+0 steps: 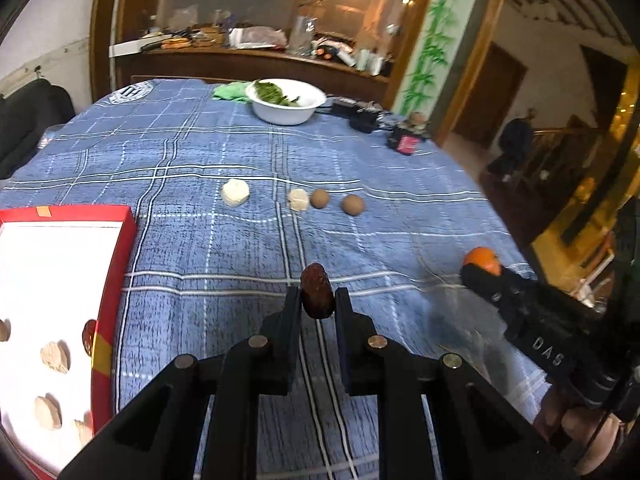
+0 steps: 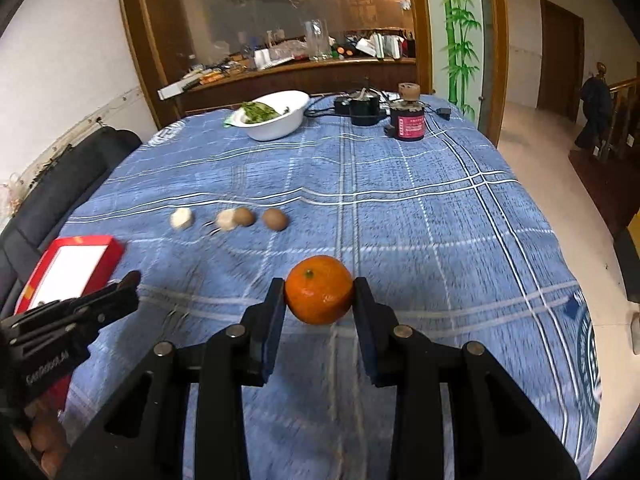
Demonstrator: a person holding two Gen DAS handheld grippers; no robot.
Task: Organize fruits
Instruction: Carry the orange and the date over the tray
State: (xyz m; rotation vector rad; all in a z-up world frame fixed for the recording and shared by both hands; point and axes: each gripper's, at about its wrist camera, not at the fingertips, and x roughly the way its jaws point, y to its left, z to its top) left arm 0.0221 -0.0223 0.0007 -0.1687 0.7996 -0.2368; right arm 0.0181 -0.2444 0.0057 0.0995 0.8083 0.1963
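My left gripper [image 1: 317,300] is shut on a dark red date [image 1: 316,294], held above the blue checked tablecloth [image 1: 200,264]. My right gripper [image 2: 319,294] is shut on an orange mandarin [image 2: 319,289]; the mandarin also shows at the right of the left wrist view [image 1: 482,259]. A red box with a white inside [image 1: 60,280] lies at the left and holds several pale pieces and a date [image 1: 89,336]. On the cloth lie two white pieces [image 1: 235,192] [image 1: 299,199] and two brown round fruits [image 1: 319,198] [image 1: 353,204] in a row.
A white bowl with greens [image 1: 286,100] stands at the table's far side, on a green cloth. Black devices with cables [image 2: 360,108] and a dark jar with a red label [image 2: 408,118] stand at the far right. A dark sofa [image 2: 60,184] lies left of the table.
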